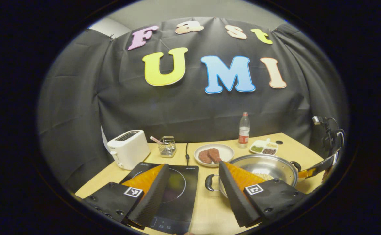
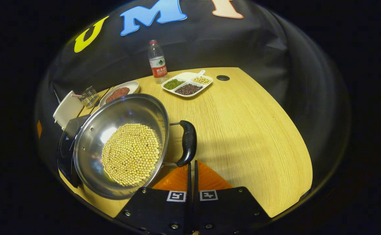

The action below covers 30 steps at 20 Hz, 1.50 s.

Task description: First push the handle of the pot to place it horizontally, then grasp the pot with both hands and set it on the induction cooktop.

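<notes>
A steel pot (image 2: pixel 125 111) holding yellow beans (image 2: pixel 131 153) stands on the wooden table, its left side partly over the black induction cooktop (image 2: pixel 67 140). My right gripper (image 2: pixel 192 164) is shut with nothing between its fingers, and its tips sit at the near end of the pot's black side handle (image 2: pixel 187 140). In the left gripper view, my left gripper (image 1: pixel 193 164) hangs open above the cooktop (image 1: pixel 180 182) and the table. The pot (image 1: pixel 259 163) lies just to its right, with its other black handle (image 1: pixel 210 182) beside the right finger. The right gripper (image 1: pixel 319 167) shows at the pot's far side.
Along the back stand a white toaster (image 1: pixel 128 148), a wire holder (image 1: pixel 167 147), a plate (image 1: pixel 224 151) with meat patties, a water bottle (image 1: pixel 244 130) and a divided dish (image 1: pixel 263 148) of beans. A black cable (image 1: pixel 187 153) runs to the cooktop. Bare table (image 2: pixel 249 130) lies right of the pot.
</notes>
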Each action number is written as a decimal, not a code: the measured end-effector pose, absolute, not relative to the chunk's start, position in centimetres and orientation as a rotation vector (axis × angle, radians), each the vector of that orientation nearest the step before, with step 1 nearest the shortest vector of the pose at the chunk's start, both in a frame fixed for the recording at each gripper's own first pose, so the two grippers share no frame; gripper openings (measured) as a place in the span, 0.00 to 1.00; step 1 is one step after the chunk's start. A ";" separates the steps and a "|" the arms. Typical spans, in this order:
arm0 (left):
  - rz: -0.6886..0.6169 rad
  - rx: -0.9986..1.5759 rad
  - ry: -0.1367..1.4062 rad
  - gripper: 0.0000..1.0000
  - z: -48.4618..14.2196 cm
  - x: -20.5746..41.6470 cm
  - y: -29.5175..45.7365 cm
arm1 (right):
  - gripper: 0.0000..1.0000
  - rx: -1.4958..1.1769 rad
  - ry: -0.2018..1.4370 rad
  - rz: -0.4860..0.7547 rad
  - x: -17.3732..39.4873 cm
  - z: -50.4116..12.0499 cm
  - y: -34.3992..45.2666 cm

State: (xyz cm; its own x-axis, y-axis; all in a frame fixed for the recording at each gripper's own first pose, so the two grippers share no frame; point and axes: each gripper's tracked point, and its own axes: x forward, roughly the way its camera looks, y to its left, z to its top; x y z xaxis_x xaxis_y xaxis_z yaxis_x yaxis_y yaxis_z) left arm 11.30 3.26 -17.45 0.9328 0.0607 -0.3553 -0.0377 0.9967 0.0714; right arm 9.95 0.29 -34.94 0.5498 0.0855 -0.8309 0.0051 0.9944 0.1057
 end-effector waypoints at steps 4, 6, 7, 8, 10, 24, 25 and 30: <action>0.025 0.065 0.388 0.98 -18.9 12.1 2.2 | 0.18 0.106 0.844 0.016 11.1 -31.7 -1.3; 0.013 0.068 0.395 0.98 -19.6 12.6 1.8 | 0.72 0.099 0.737 -0.001 12.3 -29.6 -1.9; 0.008 0.069 0.401 0.98 -19.9 12.9 1.6 | 1.00 0.095 0.694 -0.004 12.6 -28.3 -1.9; 0.002 0.067 0.411 0.98 -20.5 13.3 1.4 | 1.00 0.094 0.660 0.002 12.9 -27.8 -1.6; -0.009 0.054 0.435 0.98 -21.6 13.7 0.9 | 1.00 0.078 0.623 0.028 13.6 -27.1 -0.7; -0.064 0.027 0.652 0.99 -31.4 17.1 -1.6 | 1.00 0.043 0.698 0.121 14.3 -30.5 2.5; -0.067 0.026 0.667 0.99 -31.8 17.1 -1.8 | 1.00 0.037 0.707 0.122 14.3 -30.9 2.5; -0.068 0.031 0.702 0.99 -33.7 17.8 -2.5 | 1.00 0.032 0.757 0.126 14.4 -33.0 2.7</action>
